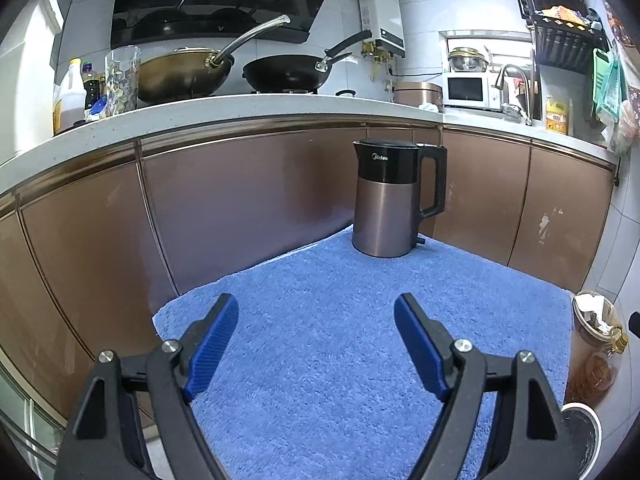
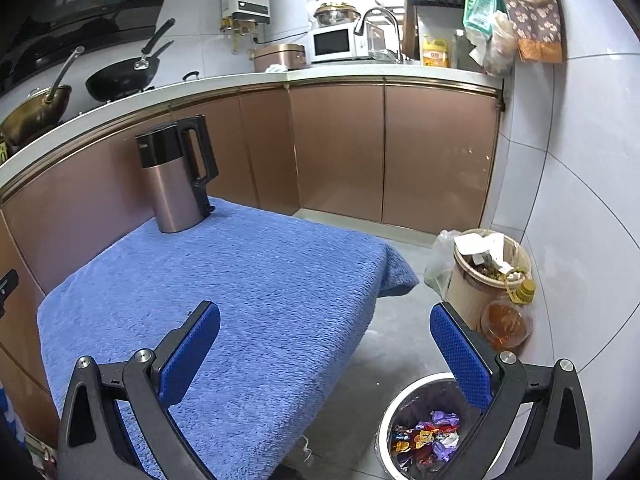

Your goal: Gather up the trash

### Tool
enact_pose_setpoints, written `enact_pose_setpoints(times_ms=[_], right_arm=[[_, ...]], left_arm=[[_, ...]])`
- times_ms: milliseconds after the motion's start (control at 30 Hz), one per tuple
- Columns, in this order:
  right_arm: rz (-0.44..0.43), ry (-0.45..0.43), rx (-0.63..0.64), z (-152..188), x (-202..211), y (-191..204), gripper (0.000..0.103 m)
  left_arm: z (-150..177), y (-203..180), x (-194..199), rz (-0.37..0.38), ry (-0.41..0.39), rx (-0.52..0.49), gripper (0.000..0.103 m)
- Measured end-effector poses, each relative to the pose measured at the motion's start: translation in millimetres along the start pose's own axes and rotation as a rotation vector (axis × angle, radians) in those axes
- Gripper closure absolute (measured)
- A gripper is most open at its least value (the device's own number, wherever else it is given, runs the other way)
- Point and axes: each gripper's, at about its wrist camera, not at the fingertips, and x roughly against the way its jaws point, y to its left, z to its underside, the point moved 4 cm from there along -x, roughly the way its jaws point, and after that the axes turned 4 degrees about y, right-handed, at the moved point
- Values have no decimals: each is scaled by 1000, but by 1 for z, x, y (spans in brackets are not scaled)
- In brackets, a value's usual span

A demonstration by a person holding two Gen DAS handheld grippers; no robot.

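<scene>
A white-rimmed trash bin (image 2: 404, 404) stands on the floor to the right of the table and holds several colourful wrappers (image 2: 428, 438). Its rim also shows in the left wrist view (image 1: 582, 410). My right gripper (image 2: 324, 328) is open and empty, above the table's right edge and the bin. My left gripper (image 1: 316, 320) is open and empty over the blue towel (image 1: 340, 320) that covers the table. No loose trash shows on the towel (image 2: 240, 280).
An electric kettle (image 1: 390, 196) stands at the far end of the table, also in the right wrist view (image 2: 176, 176). A beige bin full of waste (image 2: 486, 268) and an oil bottle (image 2: 508, 320) stand by the right wall. Brown cabinets (image 1: 240, 200) run behind.
</scene>
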Motion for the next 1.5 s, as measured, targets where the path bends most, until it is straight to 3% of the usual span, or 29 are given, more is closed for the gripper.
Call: enact_pose_setpoints(times_ms=[300, 633, 1500], right_arm=[[22, -10, -10, -4, -4, -3, 0], [37, -13, 11, -4, -8, -1, 0], [74, -70, -13, -6, 9, -17, 0]], left_arm=[[-6, -4, 2, -17, -28, -10, 20], [-12, -6, -2, 29, -16, 6, 19], [-31, -27, 16, 65, -51, -12, 19]])
